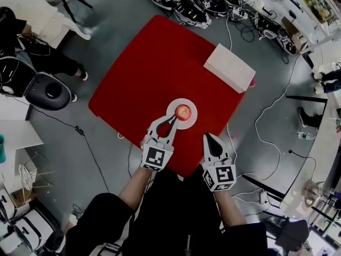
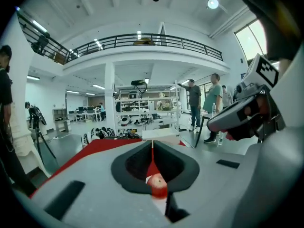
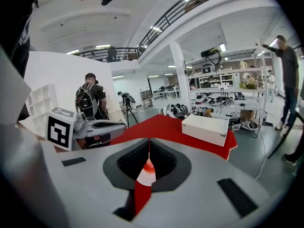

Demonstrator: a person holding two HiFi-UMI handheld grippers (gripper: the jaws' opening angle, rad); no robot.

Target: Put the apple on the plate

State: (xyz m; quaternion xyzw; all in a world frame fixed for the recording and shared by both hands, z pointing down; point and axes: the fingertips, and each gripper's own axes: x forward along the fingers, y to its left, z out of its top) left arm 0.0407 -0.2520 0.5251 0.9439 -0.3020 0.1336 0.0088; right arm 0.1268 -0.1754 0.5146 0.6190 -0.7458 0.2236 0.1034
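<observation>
A red apple (image 1: 183, 111) rests on a small white plate (image 1: 193, 117) near the front of the red table (image 1: 154, 63). My left gripper (image 1: 173, 119) hovers just in front of the plate, its tips meeting, shut and empty. Through the slit of its jaws in the left gripper view (image 2: 152, 144) the apple (image 2: 156, 180) shows below. My right gripper (image 1: 207, 136) is over the table's front edge, right of the plate, shut with nothing in it. Its own view (image 3: 149, 141) shows the apple (image 3: 148, 166) and the plate (image 3: 144, 176) past the jaws.
A white box (image 1: 230, 67) lies at the table's far right corner. Cables and gear litter the floor beyond the table. Black chairs stand at the left. Several people stand in the background of the gripper views.
</observation>
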